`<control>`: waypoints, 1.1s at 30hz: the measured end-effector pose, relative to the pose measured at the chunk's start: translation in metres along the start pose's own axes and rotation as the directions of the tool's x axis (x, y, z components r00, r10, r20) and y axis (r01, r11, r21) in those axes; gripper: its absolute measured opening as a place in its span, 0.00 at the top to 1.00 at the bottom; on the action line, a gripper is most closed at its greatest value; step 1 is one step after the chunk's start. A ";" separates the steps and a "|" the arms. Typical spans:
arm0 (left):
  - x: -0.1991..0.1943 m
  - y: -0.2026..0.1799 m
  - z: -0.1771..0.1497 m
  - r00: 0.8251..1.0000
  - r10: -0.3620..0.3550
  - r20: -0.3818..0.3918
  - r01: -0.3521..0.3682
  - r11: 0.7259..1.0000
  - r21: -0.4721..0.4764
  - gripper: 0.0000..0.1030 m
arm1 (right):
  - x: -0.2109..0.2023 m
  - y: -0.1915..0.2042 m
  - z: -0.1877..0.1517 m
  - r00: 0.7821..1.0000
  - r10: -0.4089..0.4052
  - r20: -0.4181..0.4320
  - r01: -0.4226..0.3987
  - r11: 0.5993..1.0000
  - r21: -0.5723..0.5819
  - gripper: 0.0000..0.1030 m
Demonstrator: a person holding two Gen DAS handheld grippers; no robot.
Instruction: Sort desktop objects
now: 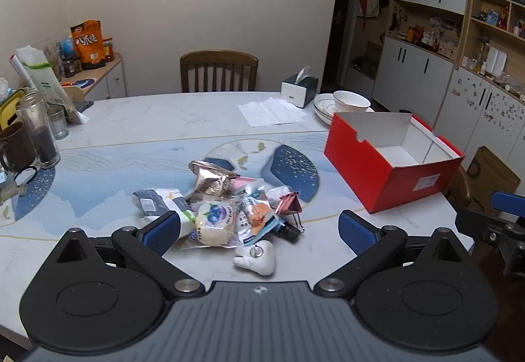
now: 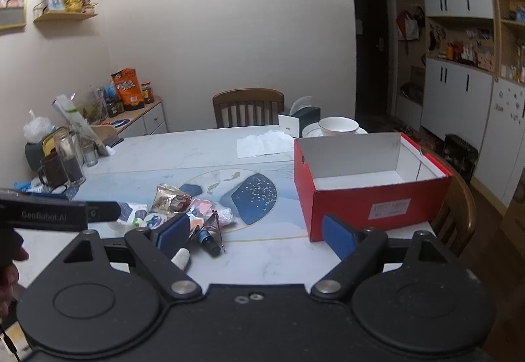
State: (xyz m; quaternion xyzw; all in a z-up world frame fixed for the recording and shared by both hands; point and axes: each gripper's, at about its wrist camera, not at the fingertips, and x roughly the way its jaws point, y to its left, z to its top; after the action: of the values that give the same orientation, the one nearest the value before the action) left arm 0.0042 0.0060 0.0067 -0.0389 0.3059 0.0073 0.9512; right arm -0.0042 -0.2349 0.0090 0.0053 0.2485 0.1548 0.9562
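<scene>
The pile of small objects (image 1: pixel 229 211) is lying heaped on the patterned mat near the front of the counter (image 1: pixel 137 122), and the red box (image 1: pixel 390 161) is standing open and empty to its right, well apart from the heap. The left gripper (image 1: pixel 259 227) is being held released above the near side of the pile, its jaws spread wide with nothing between the pads; the right gripper (image 2: pixel 256 235) is likewise being held released, angled between the pile and the box, and nothing is being grasped by it.

The step in hand is judged to be the first pick, since nothing is yet lying in the box. The heap is being crowded by overlapping packets: a blueberry snack packet (image 1: pixel 213 224) is lying against the left pad, a silver foil packet (image 1: pixel 210 181) is resting behind it, and a pink binder clip (image 1: pixel 288 202) is sitting at the right edge. A white tooth-shaped keychain (image 1: pixel 256 258) is lying nearest, slightly clear of the rest, and is being judged the easiest first target. A single item at the edge is better being singled out than the middle being plunged into, so that neighbours are not being dragged along. Crinkly packets are likely to be slipping, so the pads are best being closed across a sealed edge or the fullest part
</scene>
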 end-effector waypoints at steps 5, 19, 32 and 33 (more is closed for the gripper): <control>0.004 0.007 -0.001 1.000 0.018 0.002 -0.018 1.000 -0.004 0.00 | 0.004 0.003 -0.001 1.000 0.028 -0.011 -0.029 0.999 -0.022 0.15; 0.058 0.062 0.000 0.998 0.053 -0.029 -0.052 0.998 0.028 0.00 | 0.064 0.025 0.001 0.997 0.015 -0.077 -0.016 1.000 -0.021 0.15; 0.129 0.133 0.015 0.990 0.033 -0.134 -0.030 0.999 0.021 0.01 | 0.145 0.064 0.002 0.989 -0.045 -0.142 0.039 0.998 -0.042 0.17; 0.134 0.136 0.015 0.989 0.032 -0.145 -0.030 0.999 0.022 0.01 | 0.151 0.066 0.001 0.988 -0.053 -0.146 0.047 0.998 -0.047 0.17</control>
State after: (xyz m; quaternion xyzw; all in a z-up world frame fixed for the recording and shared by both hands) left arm 0.1168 0.1414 -0.0683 -0.0249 0.3748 0.0161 0.9266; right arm 0.1025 -0.1267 -0.0556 -0.0331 0.3151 0.1362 0.9386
